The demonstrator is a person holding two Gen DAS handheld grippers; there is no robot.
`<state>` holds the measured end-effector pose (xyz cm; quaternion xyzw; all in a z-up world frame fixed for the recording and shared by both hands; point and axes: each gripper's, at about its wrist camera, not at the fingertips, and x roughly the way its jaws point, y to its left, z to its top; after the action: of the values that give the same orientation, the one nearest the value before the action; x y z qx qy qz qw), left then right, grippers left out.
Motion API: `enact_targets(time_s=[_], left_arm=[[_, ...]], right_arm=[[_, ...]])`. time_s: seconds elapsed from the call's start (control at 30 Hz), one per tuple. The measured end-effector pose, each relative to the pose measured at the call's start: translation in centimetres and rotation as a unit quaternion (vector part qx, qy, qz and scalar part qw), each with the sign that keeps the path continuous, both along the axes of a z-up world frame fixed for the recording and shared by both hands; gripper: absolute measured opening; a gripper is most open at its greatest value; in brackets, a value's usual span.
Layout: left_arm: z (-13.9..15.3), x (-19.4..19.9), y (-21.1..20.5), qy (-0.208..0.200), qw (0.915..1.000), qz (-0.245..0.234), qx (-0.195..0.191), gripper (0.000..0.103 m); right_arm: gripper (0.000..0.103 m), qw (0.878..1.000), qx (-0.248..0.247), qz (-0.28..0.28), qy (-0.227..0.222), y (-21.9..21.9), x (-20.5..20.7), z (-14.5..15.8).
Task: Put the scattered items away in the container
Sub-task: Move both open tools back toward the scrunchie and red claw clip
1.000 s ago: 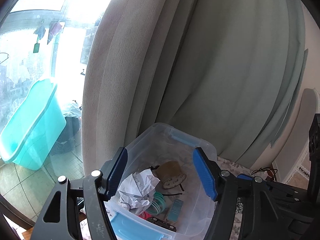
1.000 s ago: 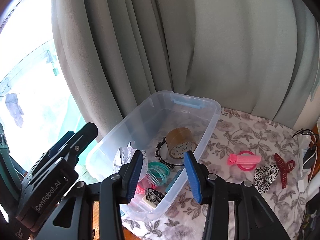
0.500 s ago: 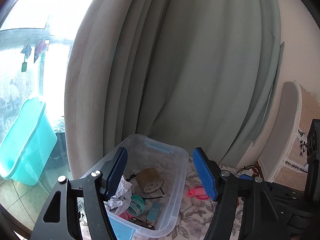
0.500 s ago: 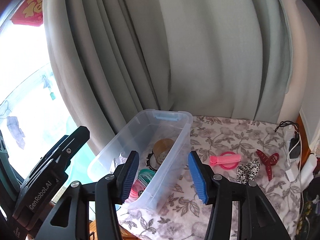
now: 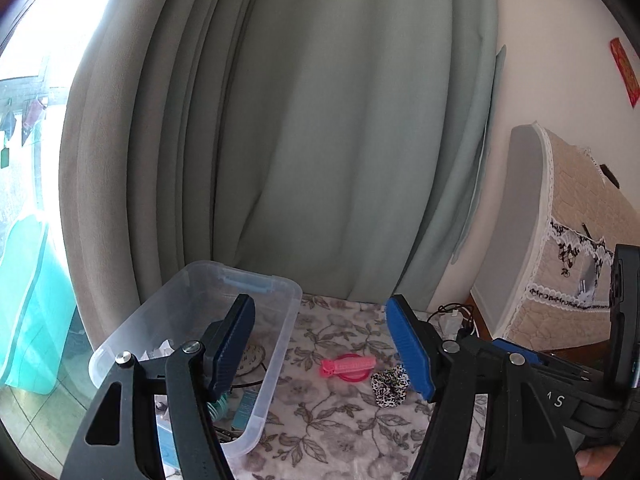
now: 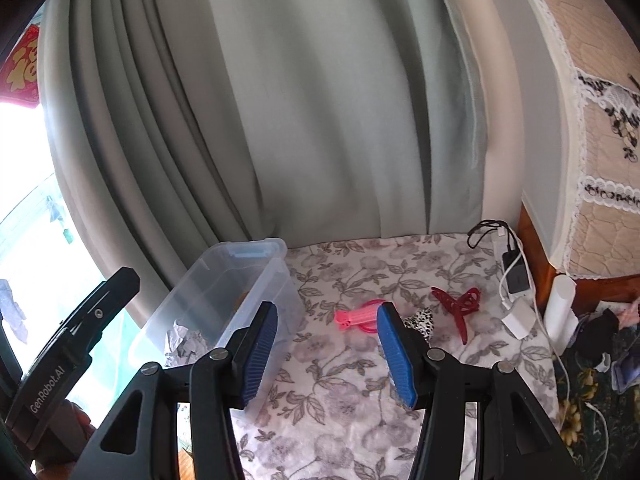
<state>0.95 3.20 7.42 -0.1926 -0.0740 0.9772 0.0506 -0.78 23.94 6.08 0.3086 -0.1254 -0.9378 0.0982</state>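
A clear plastic container [image 5: 280,344] stands on the left of the floral cloth, with crumpled paper [image 6: 184,340], teal rings and other small things in it. To its right on the cloth lie a pink hair clip [image 5: 348,366], a leopard-print scrunchie [image 5: 388,386] and a dark red claw clip [image 6: 458,306]. My left gripper [image 5: 320,300] hangs open over the container's right wall, with nothing between its pads. My right gripper [image 6: 327,307] is open too and holds nothing. It points at the pink hair clip [image 6: 356,316], and its right finger hides part of the scrunchie [image 6: 420,320].
Grey-green curtains [image 5: 320,140] hang right behind the cloth. A charger with cables [image 6: 516,280] and a white bottle [image 6: 562,308] sit at the cloth's right edge beside a quilted cover [image 6: 600,160]. A turquoise tub [image 5: 28,312] stands past the window on the left.
Both views have swung right, from over the container towards the clips on the cloth. The right jaws stand a little wider than a second ago.
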Motion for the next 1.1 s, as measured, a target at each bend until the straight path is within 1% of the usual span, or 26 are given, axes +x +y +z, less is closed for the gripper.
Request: enact_targets(time_s=[0.13, 0.23, 0.33, 0.43, 0.5, 0.6, 0.7, 0.83, 0.93, 1.03, 1.1], left_arm=[[-1.1, -0.7, 1.5, -0.004, 0.9998, -0.019, 0.001, 0.069], [-1.3, -0.4, 2.7, -0.003, 0.9994, -0.035, -0.009, 0.069], [-2.2, -0.7, 3.8, -0.007, 0.9986, -0.048, -0.023, 0.069], [-3.2, -1.3, 4.6, -0.027, 0.9976, -0.061, -0.021, 0.069], [-4.4, -2.7, 5.1, -0.033, 0.9966, -0.075, -0.007, 0.069], [-5.4, -3.1, 4.7, -0.031, 0.9941, -0.097, 0.039, 0.069], [-6.2, -3.9, 4.4, -0.037, 0.9927, -0.101, 0.055, 0.069], [-7.4, -4.6, 4.7, -0.045, 0.992, -0.103, 0.058, 0.069], [-8.5, -5.0, 6.0, -0.051, 0.9887, -0.122, 0.072, 0.069], [-9.5, -5.5, 7.0, -0.061, 0.9869, -0.132, 0.07, 0.069], [-10.1, -6.4, 7.5, -0.074, 0.986, -0.134, 0.067, 0.069]], right_arm=[[0.056, 0.999, -0.012, -0.029, -0.021, 2.6, -0.2, -1.7], [0.056, 0.998, -0.019, -0.046, -0.034, 3.9, -0.3, -2.8], [0.056, 0.998, -0.023, -0.049, -0.044, 4.5, -0.5, -4.1], [0.056, 0.997, -0.024, -0.045, -0.054, 4.7, -0.8, -5.2], [0.056, 0.997, -0.025, -0.049, -0.061, 5.1, -1.0, -5.9], [0.056, 0.995, -0.029, -0.056, -0.073, 5.7, -1.3, -6.8], [0.056, 0.994, -0.034, -0.063, -0.082, 6.2, -1.8, -7.7], [0.056, 0.992, -0.038, -0.067, -0.097, 6.7, -2.4, -9.0], [0.056, 0.991, -0.038, -0.07, -0.108, 7.1, -3.0, -10.0], [0.056, 0.989, -0.037, -0.077, -0.118, 7.6, -3.6, -10.9], [0.056, 0.988, -0.037, -0.084, -0.126, 8.1, -4.0, -11.6]])
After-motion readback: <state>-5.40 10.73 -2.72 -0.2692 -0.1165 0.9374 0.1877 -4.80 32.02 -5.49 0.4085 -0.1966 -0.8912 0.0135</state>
